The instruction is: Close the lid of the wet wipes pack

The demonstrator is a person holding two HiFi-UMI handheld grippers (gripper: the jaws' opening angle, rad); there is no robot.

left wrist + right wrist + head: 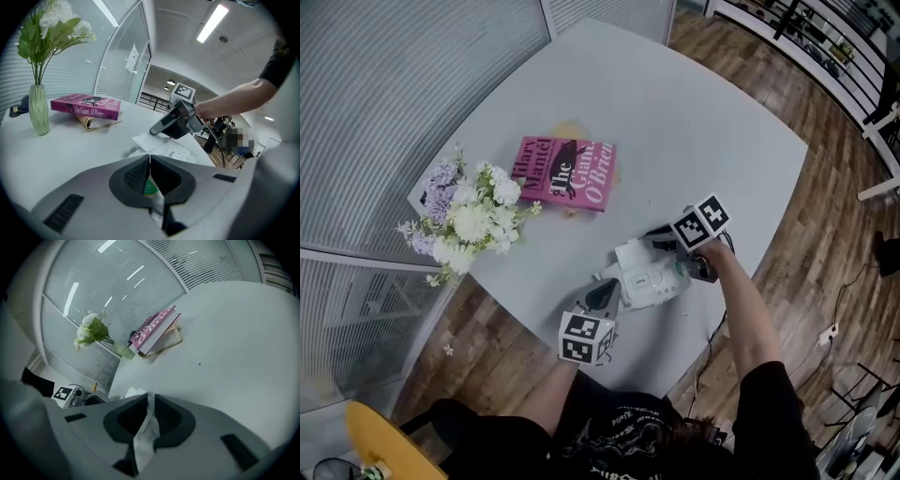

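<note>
Nearest, the left gripper (602,296) clamps the near edge of the wet wipes pack (652,279), which lies on the grey table (694,141) between both tools. Beyond, the right gripper (667,244) pinches a white wipe (144,437) over its far side.

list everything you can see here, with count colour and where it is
table: 1, pale grey, fills the middle
wet wipes pack: 1, white, near the table's front edge
wipe: 1, white, pinched by the right gripper
book: 1, pink, mid-table, on a notebook
notebook: 1, tan, under the book
flowers: 1 bunch, white and purple, at the table's left edge
vase: 1, pale green glass, holding the flowers
left gripper: 1, grey, shut on the pack's near edge
right gripper: 1, grey, shut on the wipe
arms: 2, bare forearms, behind the grippers
</note>
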